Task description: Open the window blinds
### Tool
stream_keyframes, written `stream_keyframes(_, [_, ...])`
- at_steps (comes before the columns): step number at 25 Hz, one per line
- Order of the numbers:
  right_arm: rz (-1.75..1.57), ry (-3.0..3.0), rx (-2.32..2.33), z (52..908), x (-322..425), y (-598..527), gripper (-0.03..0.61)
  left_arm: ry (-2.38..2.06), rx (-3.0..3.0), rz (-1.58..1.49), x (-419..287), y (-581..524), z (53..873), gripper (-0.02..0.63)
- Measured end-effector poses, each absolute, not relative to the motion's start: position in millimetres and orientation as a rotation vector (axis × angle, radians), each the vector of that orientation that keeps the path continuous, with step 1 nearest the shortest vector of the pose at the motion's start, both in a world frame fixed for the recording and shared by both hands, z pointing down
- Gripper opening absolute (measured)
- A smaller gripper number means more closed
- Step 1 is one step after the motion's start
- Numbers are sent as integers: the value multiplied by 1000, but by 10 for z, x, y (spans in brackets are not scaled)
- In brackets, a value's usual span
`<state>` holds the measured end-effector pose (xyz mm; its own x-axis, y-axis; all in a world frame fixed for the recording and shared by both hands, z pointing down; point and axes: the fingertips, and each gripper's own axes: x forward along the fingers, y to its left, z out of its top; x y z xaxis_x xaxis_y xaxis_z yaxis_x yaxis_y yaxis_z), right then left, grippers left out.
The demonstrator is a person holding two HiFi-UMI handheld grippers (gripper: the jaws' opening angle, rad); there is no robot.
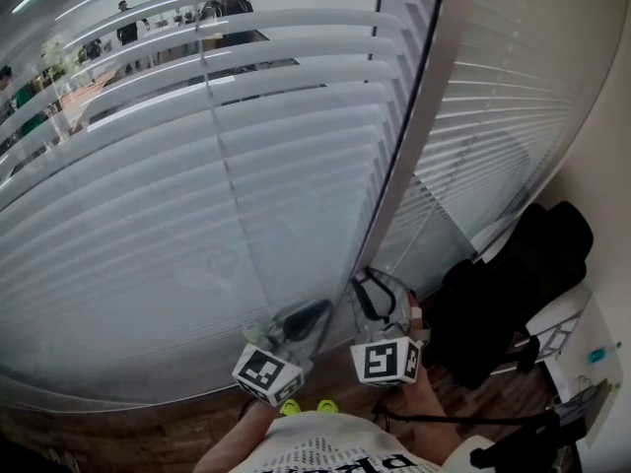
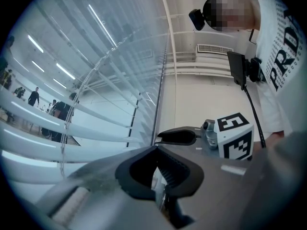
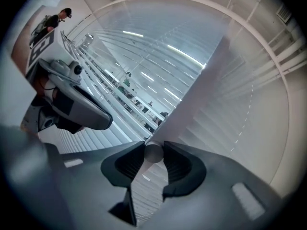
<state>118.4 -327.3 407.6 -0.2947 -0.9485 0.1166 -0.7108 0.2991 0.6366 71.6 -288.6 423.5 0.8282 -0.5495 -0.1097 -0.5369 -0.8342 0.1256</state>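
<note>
White slatted blinds (image 1: 197, 195) cover the glass ahead, and their top slats are tilted enough to show the hall beyond. A thin clear wand (image 1: 225, 166) hangs down the blinds and ends just left of my left gripper (image 1: 301, 321). In the left gripper view that wand (image 2: 72, 110) hangs apart from the left gripper (image 2: 156, 148), whose pad tips meet. I cannot tell whether the pale sliver in the hollow behind them is a cord. My right gripper (image 1: 380, 294) is at the foot of the window post (image 1: 409, 136). In its own view the right gripper (image 3: 153, 153) clamps a pale round piece (image 3: 153, 152).
A second blind (image 1: 513, 97) with a bead chain (image 1: 426, 227) hangs right of the post. A black bag (image 1: 513, 284) sits on a pale seat at the right, against the wall (image 1: 606, 166). The wooden floor (image 1: 128, 432) runs below the blinds. People stand beyond the glass (image 1: 128, 33).
</note>
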Motion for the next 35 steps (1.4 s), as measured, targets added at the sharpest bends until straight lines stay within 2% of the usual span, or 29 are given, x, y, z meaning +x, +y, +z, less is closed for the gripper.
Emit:
stream_keyframes(11, [-489, -2229, 1559, 4054, 1219, -3272, 133, -873, 2907, -201, 724, -2889, 4232, -6])
stream_keyframes(25, [-90, -2509, 1707, 4026, 1271, -3274, 133, -856, 2917, -213, 731, -2898, 4228, -7])
stream_keyframes(35, [32, -2577, 1745, 4039, 1244, -3237, 135, -843, 2915, -220, 702, -2850, 4263, -6])
